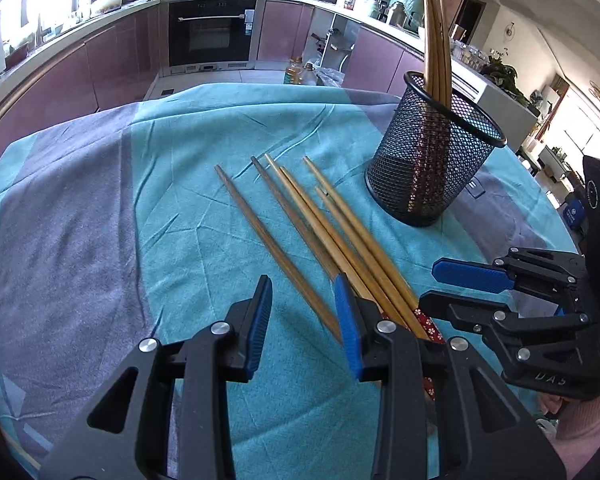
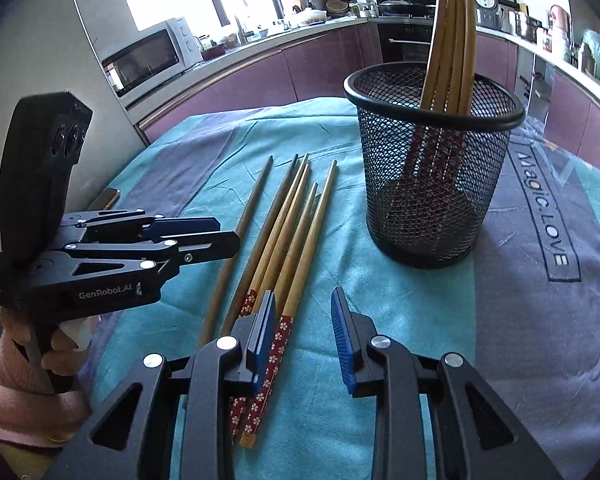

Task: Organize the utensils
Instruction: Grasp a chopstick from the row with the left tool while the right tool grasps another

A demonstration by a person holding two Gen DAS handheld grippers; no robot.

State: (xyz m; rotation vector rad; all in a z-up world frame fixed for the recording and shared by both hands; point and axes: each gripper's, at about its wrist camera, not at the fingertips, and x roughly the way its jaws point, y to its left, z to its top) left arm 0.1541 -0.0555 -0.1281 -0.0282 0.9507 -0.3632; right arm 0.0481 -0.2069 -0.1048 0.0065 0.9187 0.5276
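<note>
Several wooden chopsticks with red flowered ends lie side by side on the teal cloth; they also show in the right wrist view. A black mesh cup stands behind them with several chopsticks upright in it; it also shows in the right wrist view. My left gripper is open and empty just above the chopsticks' near ends. My right gripper is open and empty over their red ends. Each gripper shows in the other's view: the right one, the left one.
The table is covered by the teal and grey cloth with lettering. Purple kitchen cabinets, an oven and a microwave stand behind. A small brown object lies at the table's left edge.
</note>
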